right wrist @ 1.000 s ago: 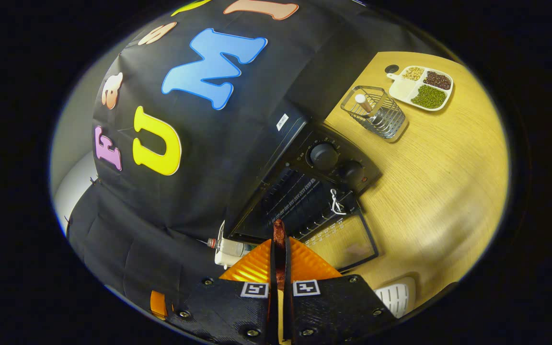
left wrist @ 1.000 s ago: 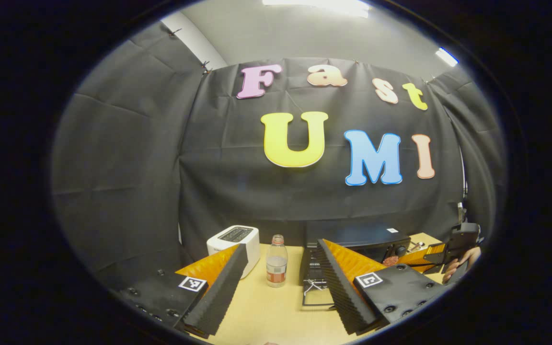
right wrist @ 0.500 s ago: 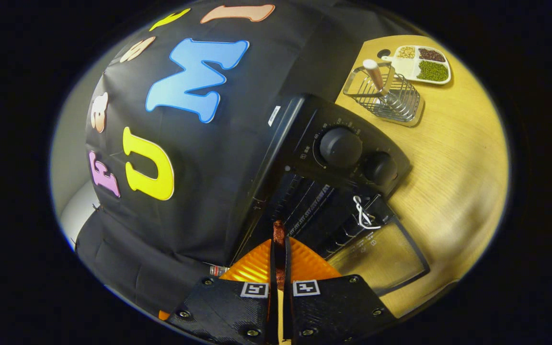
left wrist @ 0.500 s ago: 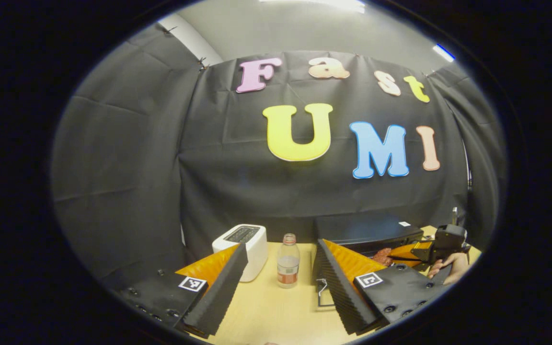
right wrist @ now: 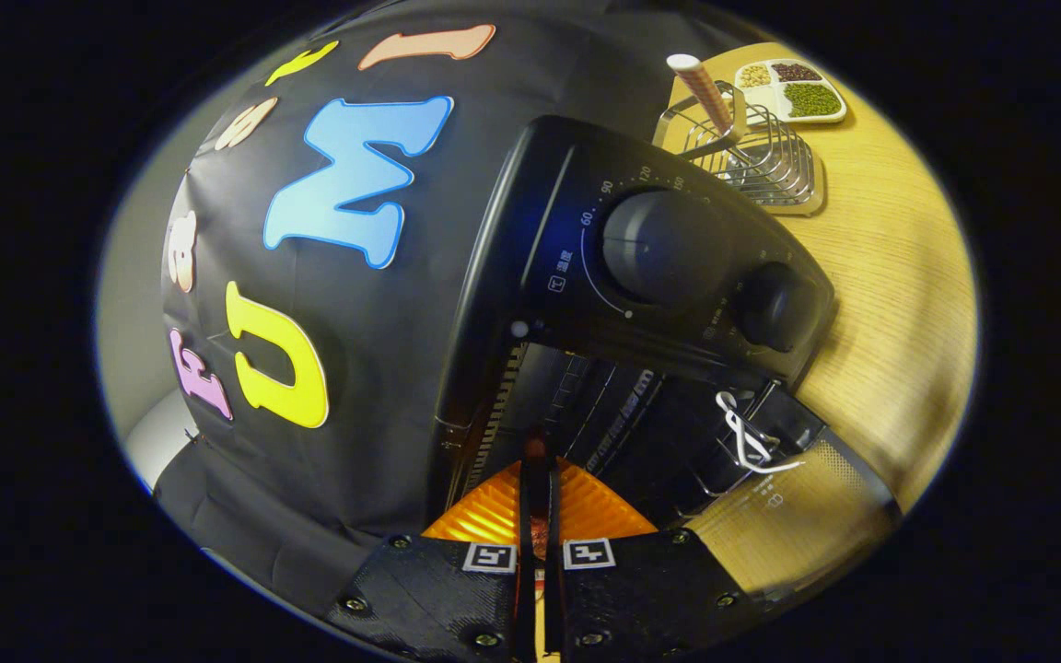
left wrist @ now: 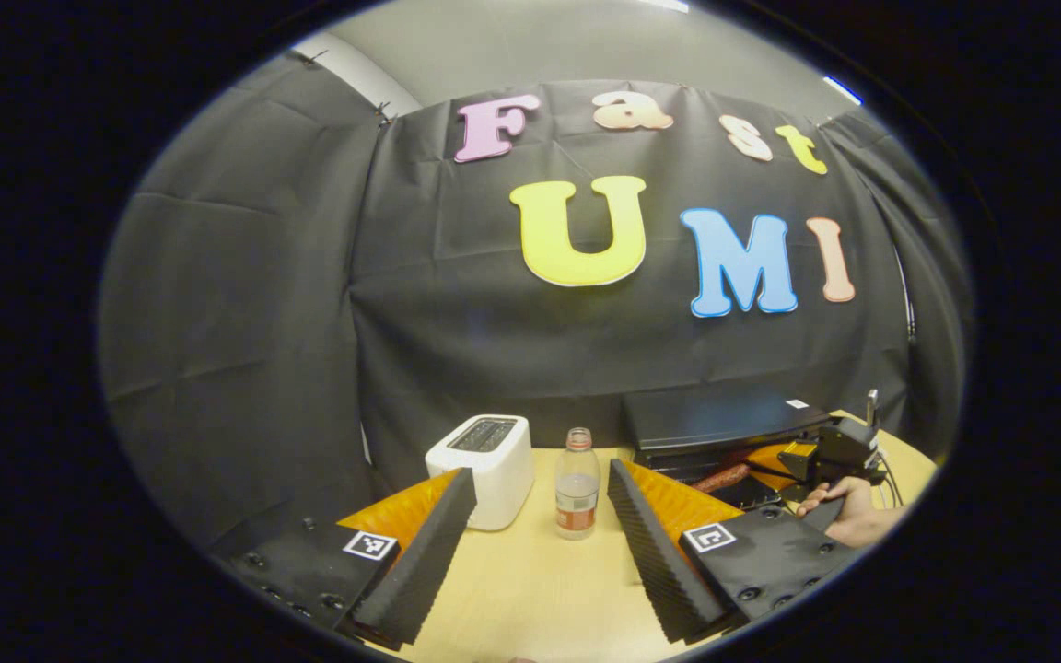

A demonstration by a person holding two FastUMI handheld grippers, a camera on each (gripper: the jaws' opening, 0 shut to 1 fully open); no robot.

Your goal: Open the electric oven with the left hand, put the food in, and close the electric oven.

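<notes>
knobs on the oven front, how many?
2, in the right gripper view: the large knob mid-panel on the oven, and the smaller knob beside it, toward the wooden table. The panel's far end may hide more.

In the right gripper view the food (right wrist: 536, 453) is mostly hidden between the closed fingers, only its reddish tip showing. The oven door (right wrist: 793, 516) is cut off at the view's lower right. In the left gripper view the left gripper's right finger (left wrist: 655, 543) hides the electric oven (left wrist: 724, 425) front's lower part
</notes>
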